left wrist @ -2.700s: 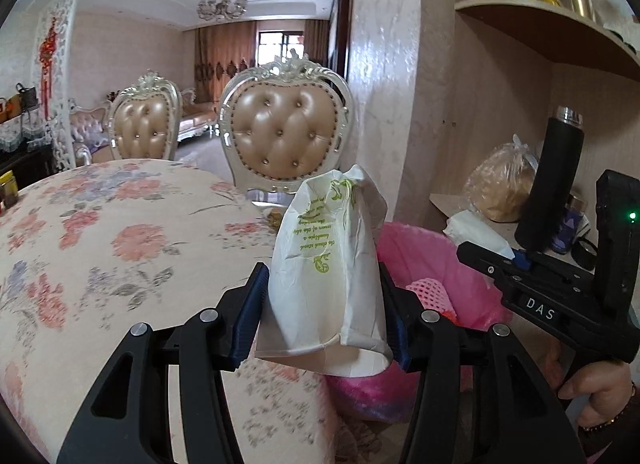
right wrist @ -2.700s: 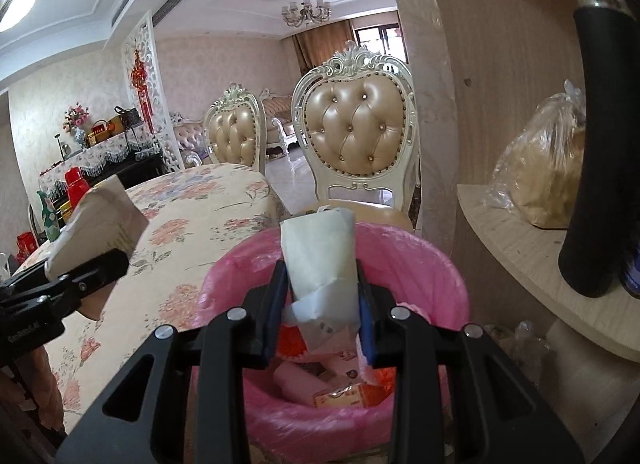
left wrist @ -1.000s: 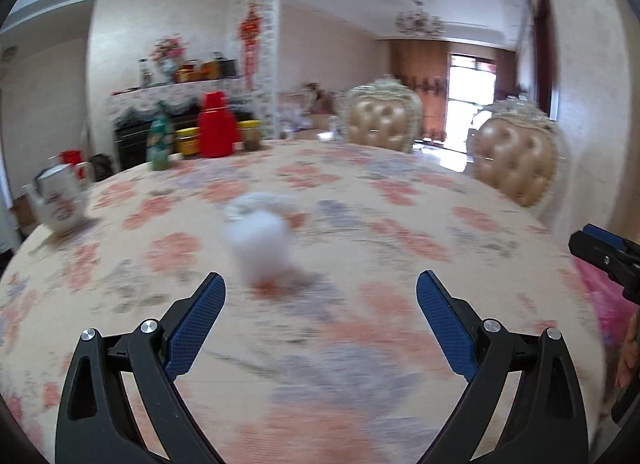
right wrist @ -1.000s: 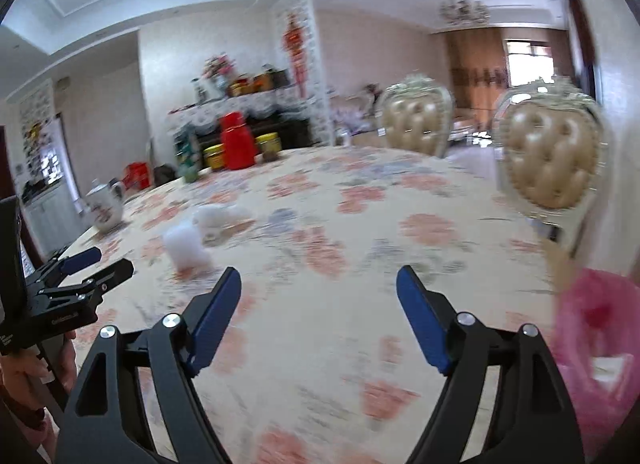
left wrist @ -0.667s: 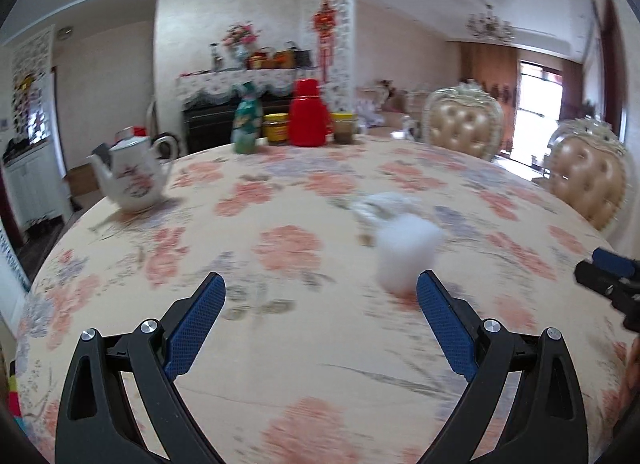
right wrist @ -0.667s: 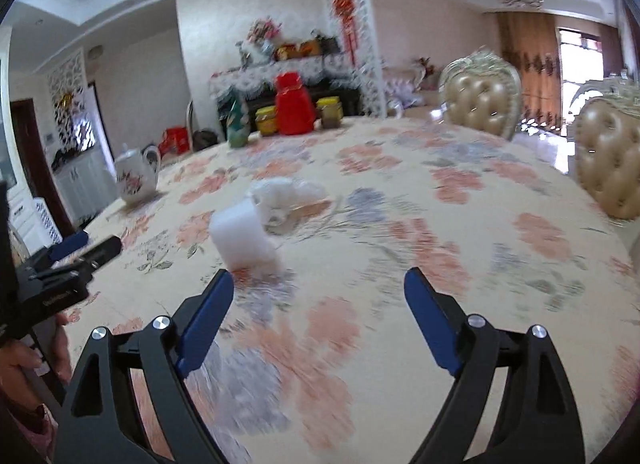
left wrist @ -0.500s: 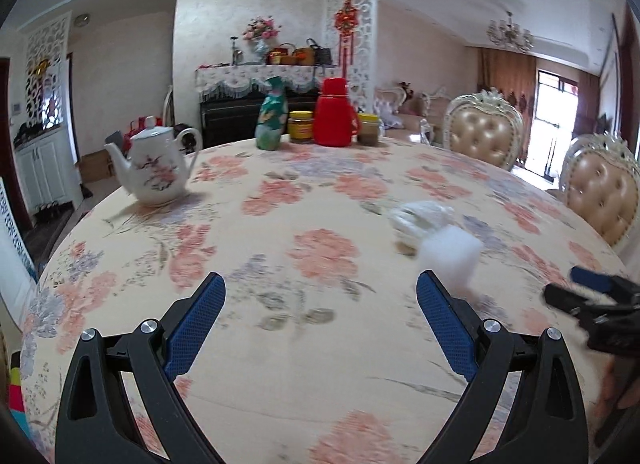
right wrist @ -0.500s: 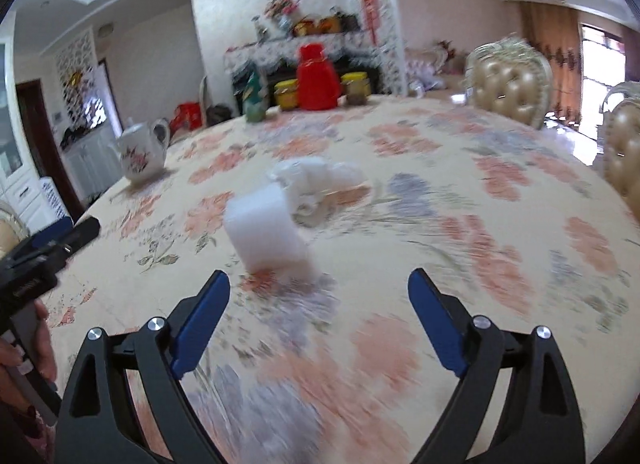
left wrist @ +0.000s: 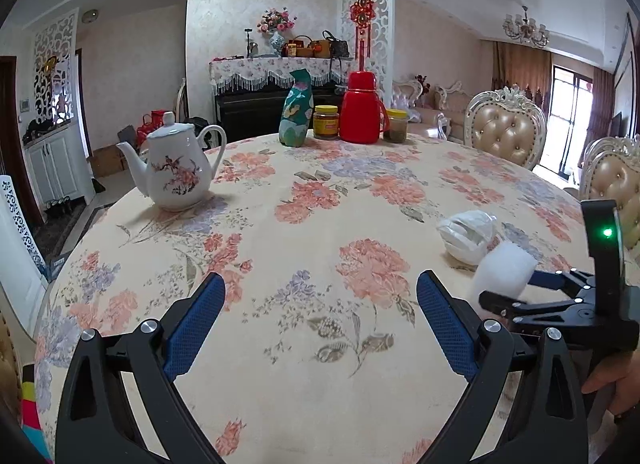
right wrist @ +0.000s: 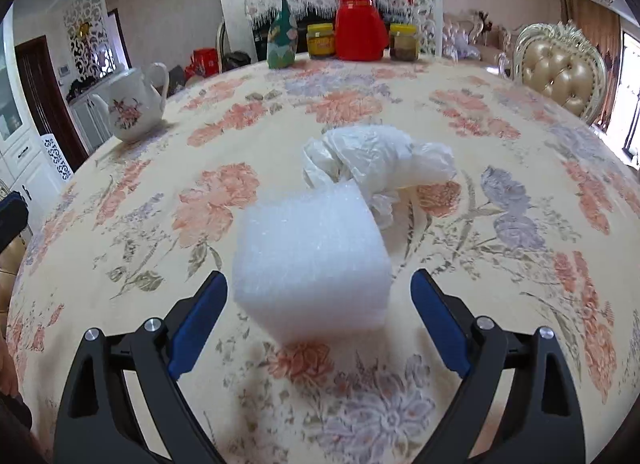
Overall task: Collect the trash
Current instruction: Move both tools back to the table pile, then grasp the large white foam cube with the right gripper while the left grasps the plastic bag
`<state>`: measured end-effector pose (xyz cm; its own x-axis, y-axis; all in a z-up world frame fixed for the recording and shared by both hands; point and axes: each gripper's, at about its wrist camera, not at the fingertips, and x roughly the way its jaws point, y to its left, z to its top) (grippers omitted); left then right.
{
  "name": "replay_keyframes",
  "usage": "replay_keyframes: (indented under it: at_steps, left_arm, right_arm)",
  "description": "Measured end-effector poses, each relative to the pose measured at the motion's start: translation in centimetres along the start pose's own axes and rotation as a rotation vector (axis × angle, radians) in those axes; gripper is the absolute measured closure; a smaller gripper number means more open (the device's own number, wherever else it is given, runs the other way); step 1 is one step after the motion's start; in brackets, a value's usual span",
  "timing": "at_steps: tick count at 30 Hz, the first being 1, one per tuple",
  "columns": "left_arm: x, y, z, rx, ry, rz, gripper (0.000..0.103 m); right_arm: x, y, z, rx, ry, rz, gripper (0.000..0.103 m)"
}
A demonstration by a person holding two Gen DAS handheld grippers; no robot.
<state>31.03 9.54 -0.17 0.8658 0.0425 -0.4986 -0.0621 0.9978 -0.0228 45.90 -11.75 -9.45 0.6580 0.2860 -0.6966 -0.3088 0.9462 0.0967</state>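
My left tongs [left wrist: 318, 318], spread and empty since dropping the paper bag in the bin, are now hovering over bare cloth [left wrist: 280, 264]. My right tongs [right wrist: 318, 316], also rid of their scrap, are gaping around the foam block [right wrist: 312, 264], not yet touching; the crumpled bag [right wrist: 376, 156] is lying just behind.
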Motion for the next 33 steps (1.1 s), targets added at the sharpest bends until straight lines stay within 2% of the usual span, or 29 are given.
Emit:
replay_keyframes:
  at_steps: [1,2,3,9,14,19,24,25,26,27,29,33]
  left_arm:
    - [0.4,-0.3,0.2,0.001,0.006,-0.002,0.012]
    - [0.9,-0.6,0.4,0.002,0.013,-0.007,0.012]
    - [1.4,-1.0,0.5,0.003,0.022,-0.012,0.012]
    - [5.5,-5.7,1.3,0.004,0.098,-0.102,0.012]
    - [10.0,-12.4,2.0,0.064,0.154,-0.179,0.012]
    - [15.2,-17.5,2.9,0.157,0.221,-0.189,0.012]
    - [19.8,-19.6,3.5,0.193,0.326,-0.154,0.012]
    - [20.2,-19.7,3.4,0.195,0.337,-0.153,0.014]
    - [20.3,-19.8,3.3,0.196,0.340,-0.160,0.033]
    - [20.2,-19.8,3.1,0.196,0.341,-0.162,0.044]
    - [19.0,-19.7,2.7,0.187,0.325,-0.178,0.055]
    - [14.1,-19.7,1.6,0.212,0.235,-0.196,0.058]
  right_arm:
    - [0.2,-0.1,0.0,-0.004,0.008,0.000,0.015]
    - [0.0,-0.2,0.0,-0.015,0.007,-0.001,0.033]
    - [-0.2,-0.4,-0.2,-0.024,0.000,0.009,0.041]
    - [-4.8,-4.6,-1.5,0.030,-0.092,-0.015,0.042]
    - [-8.6,-8.9,-2.7,0.091,-0.153,-0.046,0.042]
    - [-10.7,-12.2,-3.8,0.147,-0.182,-0.054,0.042]
    - [-11.6,-14.0,-4.5,0.185,-0.193,-0.052,0.042]
    - [-11.8,-14.3,-4.6,0.193,-0.195,-0.047,0.042]
    - [-11.9,-14.4,-4.7,0.199,-0.196,-0.043,0.042]
    - [-11.9,-14.4,-4.8,0.201,-0.198,-0.043,0.042]
    - [-12.3,-14.4,-5.1,0.197,-0.202,-0.047,0.042]
    - [-12.7,-13.7,-5.8,0.181,-0.205,-0.063,0.042]
